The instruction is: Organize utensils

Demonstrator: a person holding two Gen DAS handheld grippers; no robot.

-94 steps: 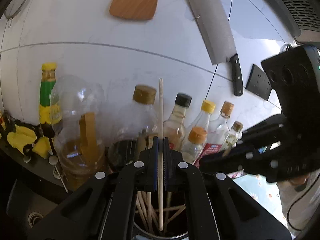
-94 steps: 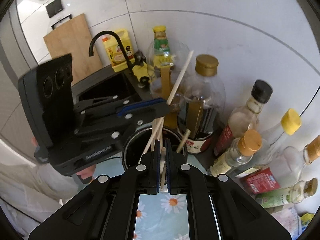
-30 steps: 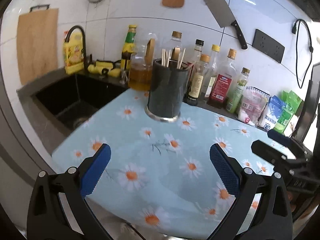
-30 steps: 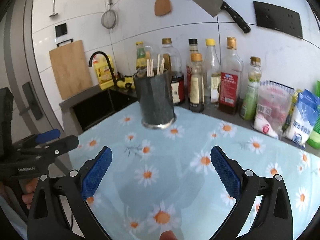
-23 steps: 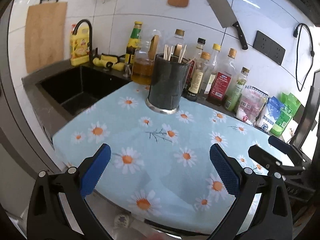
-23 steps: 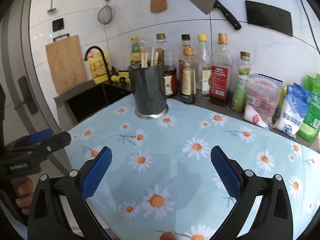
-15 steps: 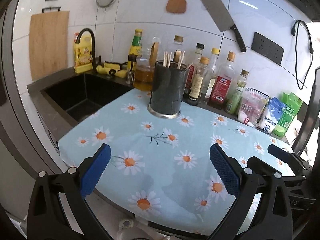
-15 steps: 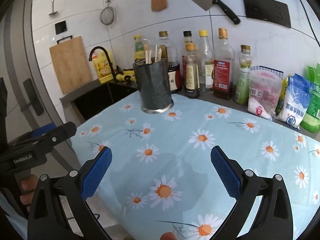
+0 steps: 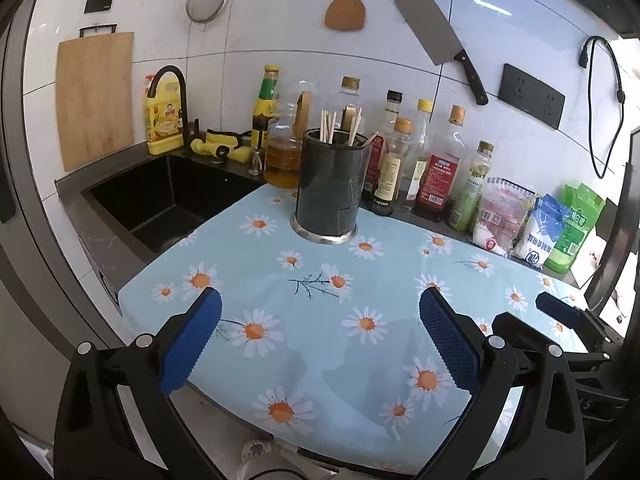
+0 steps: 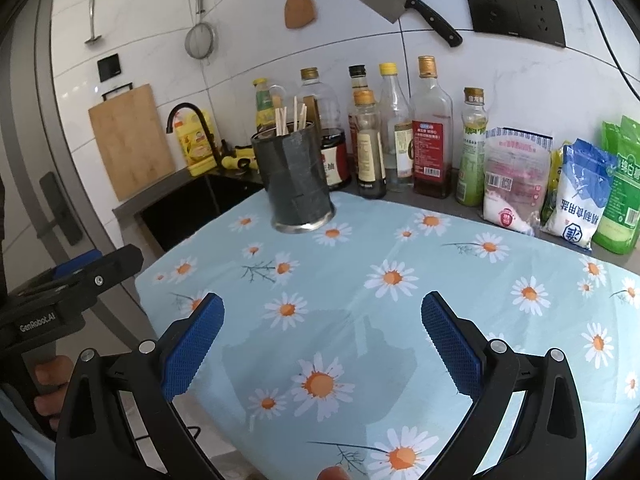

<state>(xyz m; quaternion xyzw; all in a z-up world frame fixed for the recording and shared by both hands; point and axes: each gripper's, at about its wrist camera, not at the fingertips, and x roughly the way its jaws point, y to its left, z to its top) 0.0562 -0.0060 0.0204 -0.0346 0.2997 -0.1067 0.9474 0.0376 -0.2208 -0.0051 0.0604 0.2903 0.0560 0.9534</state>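
Note:
A dark cylindrical utensil holder [image 9: 330, 192] stands on the daisy-print cloth [image 9: 340, 320] near its far edge, with several wooden chopsticks [image 9: 329, 127] sticking up out of it. It also shows in the right wrist view [image 10: 295, 184], chopsticks [image 10: 290, 119] included. My left gripper [image 9: 320, 340] is open and empty, held back at the cloth's near edge, far from the holder. My right gripper [image 10: 320, 340] is open and empty, also well back from the holder. The right gripper shows at the right edge of the left view [image 9: 568, 320].
A row of sauce and oil bottles [image 9: 436, 168] stands behind the holder against the tiled wall. Food bags [image 10: 576, 200] lie at the right. A black sink [image 9: 160, 196] with a faucet is at the left. A cleaver [image 9: 440, 40], spatula and strainer hang on the wall.
Three seconds ago both grippers were shut on chopsticks over the holder. Now both are open and empty, pulled far back. Over the last second the views shifted only slightly.

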